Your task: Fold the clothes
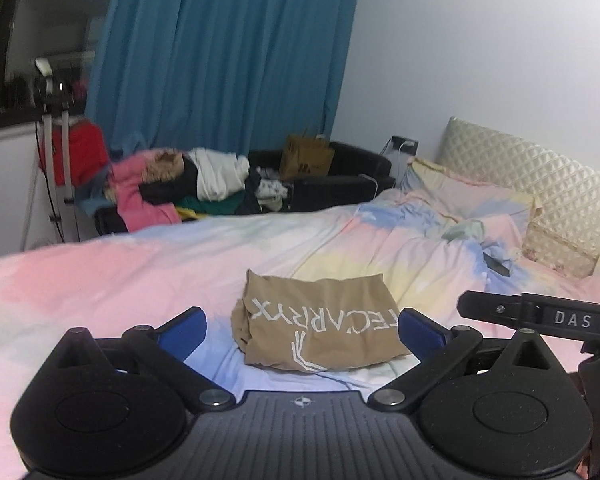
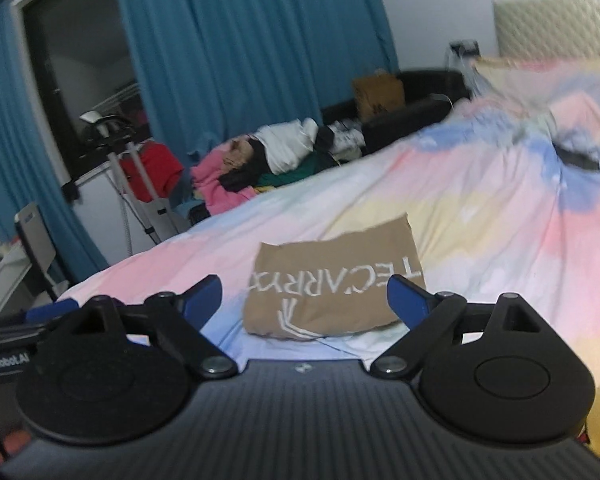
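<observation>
Tan T-shirt (image 1: 318, 322) lies folded into a compact rectangle on the bed (image 1: 100, 280); left tool (image 1: 302, 330) and right tool (image 2: 304, 300) gape empty above it, while the unfolded clothes pile (image 1: 196, 184) waits beyond.

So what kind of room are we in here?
Most likely a bedroom in a home. A bed with a pastel duvet and a quilted headboard fills the view, teal curtains hang behind it, and loose clothes are heaped beside the bed. A folded tan garment lies on the duvet.
</observation>
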A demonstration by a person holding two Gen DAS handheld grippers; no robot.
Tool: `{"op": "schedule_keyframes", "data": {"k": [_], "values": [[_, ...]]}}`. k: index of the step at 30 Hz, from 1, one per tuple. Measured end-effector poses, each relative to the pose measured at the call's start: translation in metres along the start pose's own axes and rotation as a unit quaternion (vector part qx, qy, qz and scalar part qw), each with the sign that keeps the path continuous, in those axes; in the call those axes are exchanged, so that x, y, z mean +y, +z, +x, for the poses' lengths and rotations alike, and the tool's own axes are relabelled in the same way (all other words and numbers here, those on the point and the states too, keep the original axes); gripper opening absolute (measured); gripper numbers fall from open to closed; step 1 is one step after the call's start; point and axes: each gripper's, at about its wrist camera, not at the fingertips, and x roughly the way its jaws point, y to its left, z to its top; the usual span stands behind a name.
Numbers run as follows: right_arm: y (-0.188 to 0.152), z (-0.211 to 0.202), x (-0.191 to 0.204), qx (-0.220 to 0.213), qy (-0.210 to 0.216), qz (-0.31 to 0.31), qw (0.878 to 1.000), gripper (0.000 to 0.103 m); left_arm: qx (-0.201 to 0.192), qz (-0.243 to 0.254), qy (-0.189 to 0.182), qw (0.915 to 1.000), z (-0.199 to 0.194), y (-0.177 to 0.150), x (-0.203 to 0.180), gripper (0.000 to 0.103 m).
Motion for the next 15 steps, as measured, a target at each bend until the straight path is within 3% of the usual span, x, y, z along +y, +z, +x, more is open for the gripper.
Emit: {"op": "schedule_keyframes", "data": {"k": [6,15], "values": [[-0.018,-0.036,0.025,-0.06,-0.012,-0.043,0.997,0.091,-0.03,-0.001,0.005,0.9995,-0.05,-0.014,0.008,0.103],[-0.057,-0.04,0.042,-0.093,-0.018,-0.061,0.994,0.091,-0.051,-0.007,0.025,0.9984,-0.079,-0.052,0.023,0.103]]}}
